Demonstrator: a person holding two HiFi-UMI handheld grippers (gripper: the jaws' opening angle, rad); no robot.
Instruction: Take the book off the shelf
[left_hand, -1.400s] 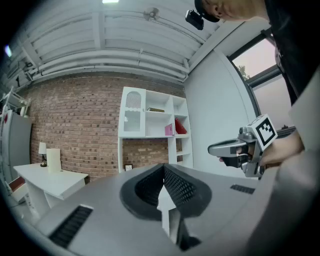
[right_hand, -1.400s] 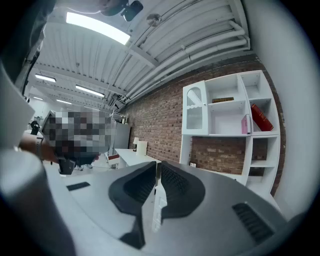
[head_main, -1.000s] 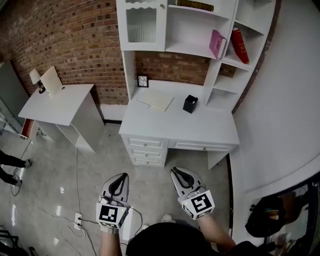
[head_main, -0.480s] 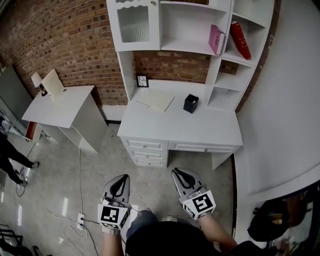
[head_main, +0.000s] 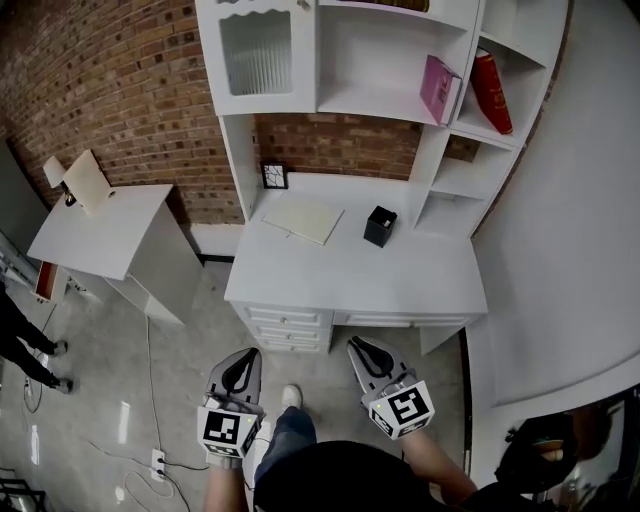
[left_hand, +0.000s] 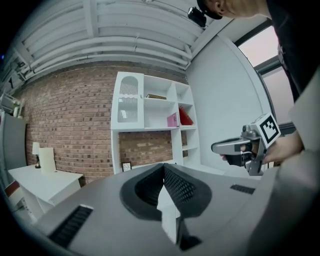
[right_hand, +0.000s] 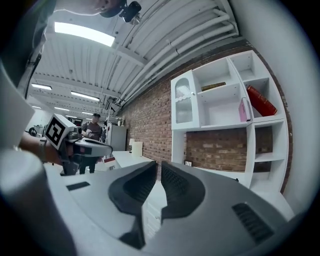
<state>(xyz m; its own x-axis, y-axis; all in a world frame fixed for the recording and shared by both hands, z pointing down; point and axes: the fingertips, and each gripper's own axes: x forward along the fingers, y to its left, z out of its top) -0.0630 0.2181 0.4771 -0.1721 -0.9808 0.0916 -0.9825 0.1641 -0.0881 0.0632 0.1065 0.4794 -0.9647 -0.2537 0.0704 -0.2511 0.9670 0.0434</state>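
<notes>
Left gripper (head_main: 241, 362): jaws pressed together, nothing between them. Right gripper (head_main: 364, 352): the same, closed and empty. Both hang low over the glossy grey floor (head_main: 120, 380), near the white wooden desk (head_main: 400, 280). Up in the white shelf unit (head_main: 430, 150), the red hardback book (head_main: 492, 92) leans in the right-hand compartment, with a pink book (head_main: 438, 88) just across the divider.

At one o'clock, red book (head_main: 492, 92) and pink book (head_main: 438, 90); white shelf (head_main: 385, 60), black box (head_main: 380, 226), white table (head_main: 400, 275), red-brown brick wall (head_main: 120, 90), mottled grey floor (head_main: 100, 400).
</notes>
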